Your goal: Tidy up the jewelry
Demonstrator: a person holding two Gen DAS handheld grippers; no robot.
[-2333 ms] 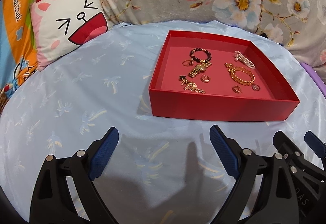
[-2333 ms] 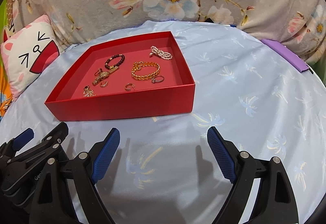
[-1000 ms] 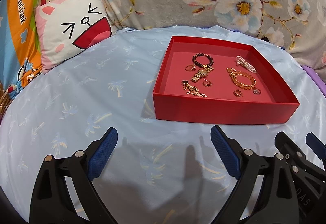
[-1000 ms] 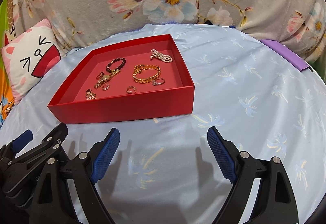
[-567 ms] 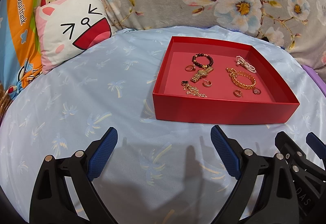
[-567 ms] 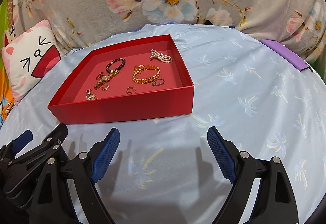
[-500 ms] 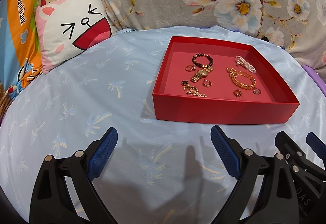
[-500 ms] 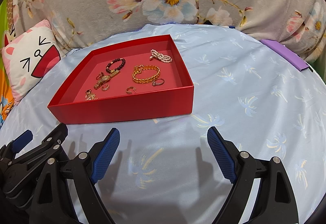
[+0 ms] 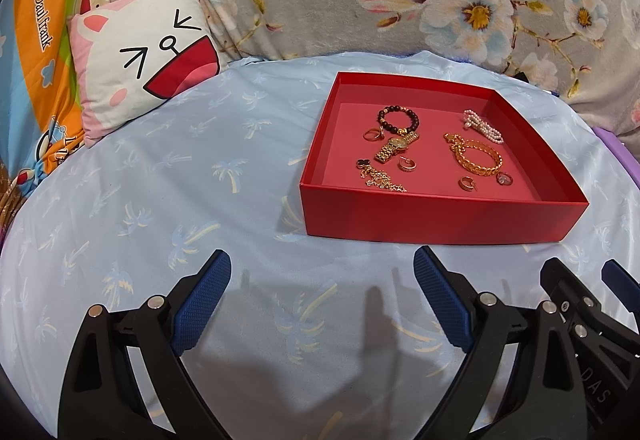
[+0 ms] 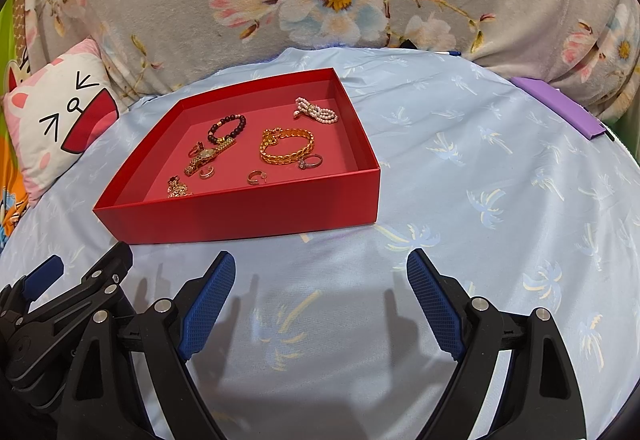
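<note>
A shallow red cardboard tray [image 9: 436, 218] is shown on a pale blue palm-printed sheet [image 9: 192, 176], ahead of both tongs and clear of them. The left gripper [image 9: 322, 276] and the right gripper [image 10: 320, 274] are each seen with blue-padded jaws spread wide over bare sheet, nothing between them. Inside the tray are laid a dark beaded bracelet [image 9: 397, 120], a gold watch [image 9: 395, 147], a gold chain-link bracelet [image 9: 478, 159], a pearl strand [image 9: 482, 121], a fine gold chain with a dark clover charm [image 9: 378, 176] and several small rings. A cat-face cushion [image 9: 140, 60] is seen beyond the left gripper, to its left.
</note>
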